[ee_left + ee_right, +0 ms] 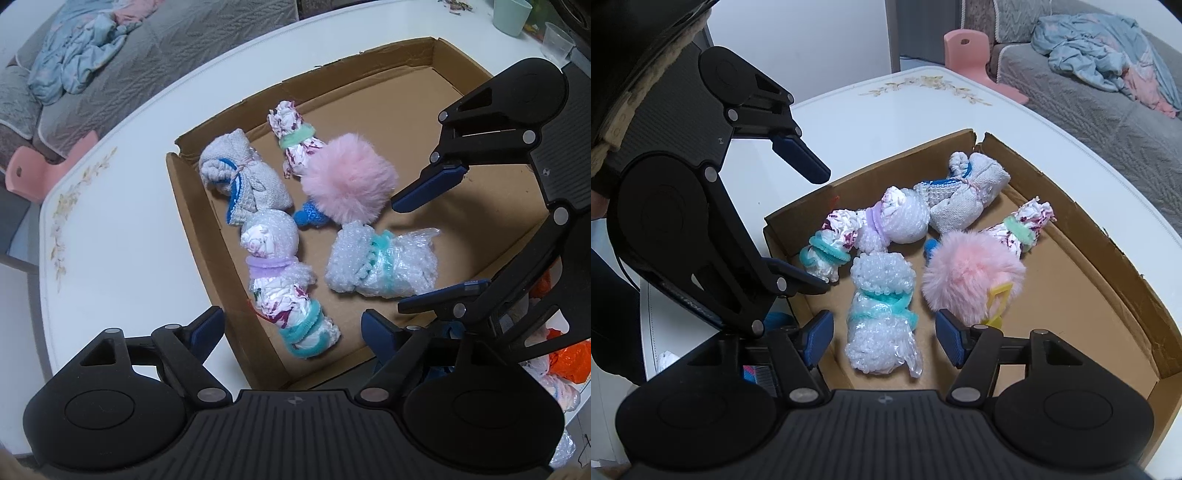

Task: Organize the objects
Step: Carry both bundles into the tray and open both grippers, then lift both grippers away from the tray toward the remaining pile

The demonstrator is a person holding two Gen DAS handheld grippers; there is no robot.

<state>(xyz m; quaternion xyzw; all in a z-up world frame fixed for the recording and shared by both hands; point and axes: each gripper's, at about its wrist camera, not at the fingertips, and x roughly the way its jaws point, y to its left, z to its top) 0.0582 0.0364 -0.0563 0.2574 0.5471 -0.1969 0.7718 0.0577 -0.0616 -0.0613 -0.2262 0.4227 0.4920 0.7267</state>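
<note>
Left wrist view: the cardboard tray (436, 55) on the white table (122, 229) holds five tied bundles (380, 264) and one pink pompom (349, 177). The left gripper (293, 326) stands wide apart, empty, above the tray's near edge. No readable writing.

Right wrist view: the same five bundles (881, 314) and one pompom (971, 275) lie in the tray (1108, 236). The right gripper (884, 338) is partly spread around one bundle's end, pads not pressing it.

Cardboard tray (236, 280) holds bundles, pink pompom (349, 177); both claws open.
</note>
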